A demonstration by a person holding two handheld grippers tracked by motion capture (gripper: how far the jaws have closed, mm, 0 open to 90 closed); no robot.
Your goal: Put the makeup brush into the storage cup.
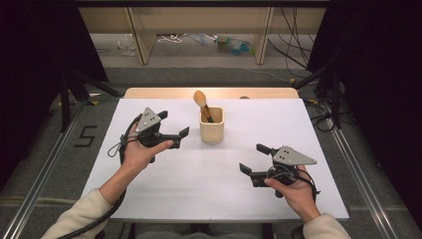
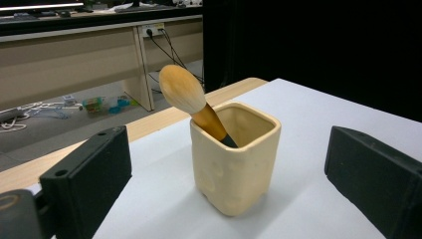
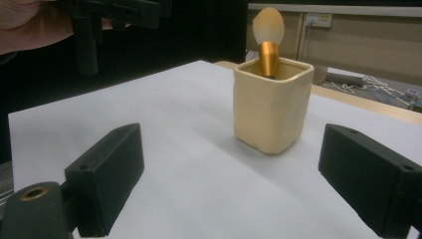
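Just ahead of my left hand-held gripper (image 1: 183,137), whose jaws stood open and empty, the brush (image 2: 191,99) leaned in the cream cup (image 2: 238,157) on the worktop (image 1: 199,174), so I judged it best to approach level and pinch the handle below the bristles.

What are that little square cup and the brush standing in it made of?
The cup looks like glazed ceramic: cream, slightly glossy, with thick uneven walls and soft dents, though moulded plastic can't be ruled out. The brush has a fluffy pale head, probably soft bristles, natural or synthetic. Below the head sits a shiny gold-orange collar, likely metal, and a dark handle goes down into the cup.
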